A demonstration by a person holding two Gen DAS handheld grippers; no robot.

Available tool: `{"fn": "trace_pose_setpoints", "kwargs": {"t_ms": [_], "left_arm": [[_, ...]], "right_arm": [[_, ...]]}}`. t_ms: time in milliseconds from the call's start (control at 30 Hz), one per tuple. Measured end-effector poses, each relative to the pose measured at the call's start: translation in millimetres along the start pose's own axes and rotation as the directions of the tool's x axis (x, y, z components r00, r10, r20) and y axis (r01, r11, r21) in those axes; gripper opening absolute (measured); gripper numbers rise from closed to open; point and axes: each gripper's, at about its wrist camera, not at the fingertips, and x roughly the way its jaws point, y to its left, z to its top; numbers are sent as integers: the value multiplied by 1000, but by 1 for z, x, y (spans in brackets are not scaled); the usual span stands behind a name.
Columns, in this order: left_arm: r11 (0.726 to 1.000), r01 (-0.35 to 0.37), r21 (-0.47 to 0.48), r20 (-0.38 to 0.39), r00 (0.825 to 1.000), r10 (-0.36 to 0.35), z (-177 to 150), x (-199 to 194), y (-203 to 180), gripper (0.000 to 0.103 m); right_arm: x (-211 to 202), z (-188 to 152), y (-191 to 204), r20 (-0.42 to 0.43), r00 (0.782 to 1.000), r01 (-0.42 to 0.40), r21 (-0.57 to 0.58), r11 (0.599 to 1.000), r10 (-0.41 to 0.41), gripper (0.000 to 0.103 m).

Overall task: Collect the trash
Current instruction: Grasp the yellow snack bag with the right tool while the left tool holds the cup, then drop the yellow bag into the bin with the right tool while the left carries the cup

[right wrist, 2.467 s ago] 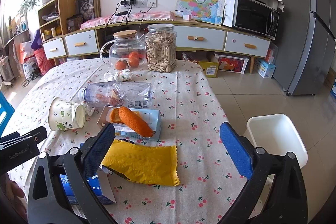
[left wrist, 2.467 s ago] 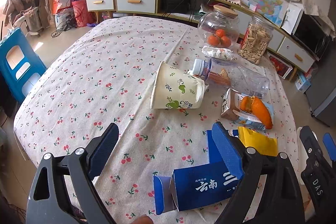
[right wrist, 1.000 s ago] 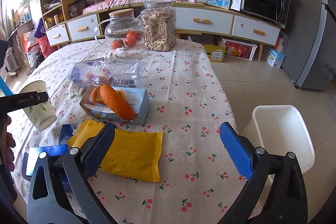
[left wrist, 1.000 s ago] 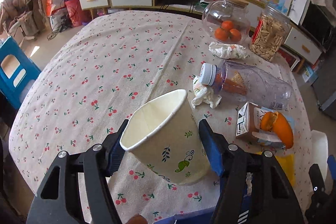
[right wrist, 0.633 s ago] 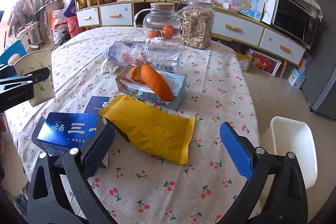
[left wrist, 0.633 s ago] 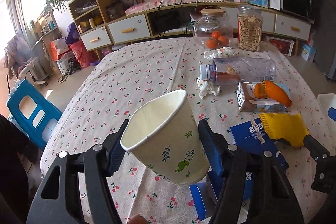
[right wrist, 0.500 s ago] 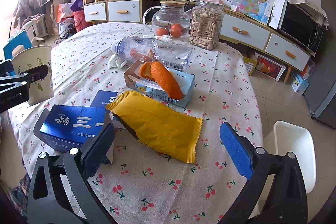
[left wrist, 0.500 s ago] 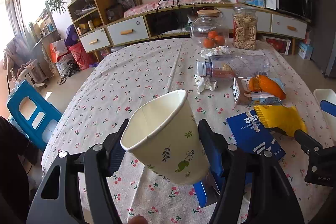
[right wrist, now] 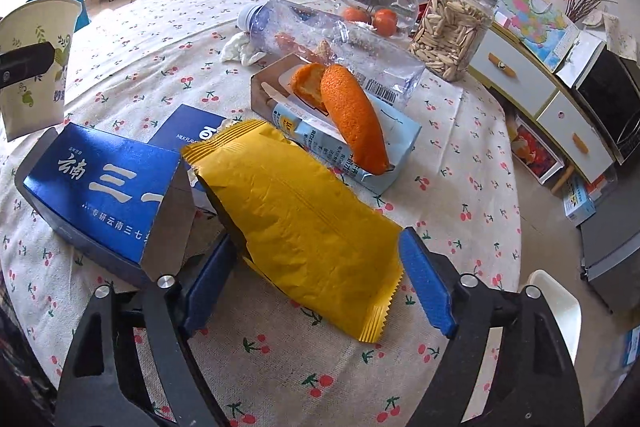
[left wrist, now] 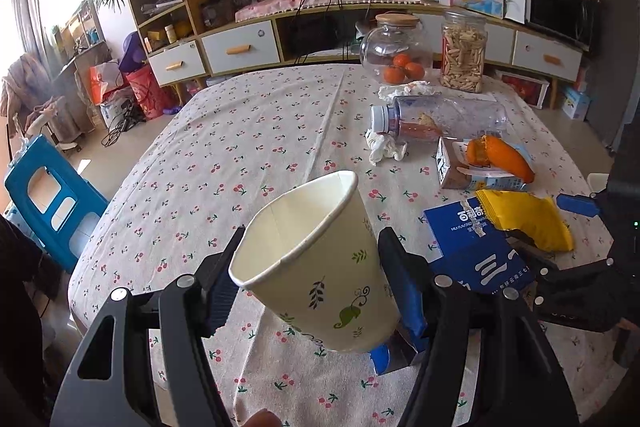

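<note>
Trash pickup has started: the paper cup (left wrist: 316,267) that lay on the desk (left wrist: 240,147) moments ago now hangs above it, clamped in the left gripper (left wrist: 308,281). The right gripper (right wrist: 316,287) has closed in, fingers spread either side of the yellow wrapper (right wrist: 304,223), likely next.

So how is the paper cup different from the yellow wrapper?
The paper cup is up in the air, pinched in the left gripper; the yellow wrapper lies on the table between the right gripper's open fingers. The paper cup is round, cream and leaf-printed; the yellow wrapper is flat, plain and crinkly. Both look empty.
</note>
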Motion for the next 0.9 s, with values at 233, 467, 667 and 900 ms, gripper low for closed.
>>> {"fn": "trace_pose_setpoints", "kwargs": {"t_ms": [233, 467, 667, 900], "left_arm": [[999, -4, -38, 5, 1000, 5, 4, 5, 8, 65], [998, -1, -59, 23, 1000, 3, 8, -1, 11, 65], [998, 2, -60, 41, 999, 1, 11, -7, 10, 65], [997, 5, -80, 56, 998, 0, 15, -11, 11, 65]], "right_arm": [[-10, 5, -12, 52, 995, -87, 137, 987, 80, 17], [-19, 3, -21, 68, 985, -172, 241, 955, 160, 11], [-27, -7, -22, 92, 986, -156, 266, 951, 136, 5], [-50, -8, -31, 173, 975, -192, 319, 928, 143, 4]]}}
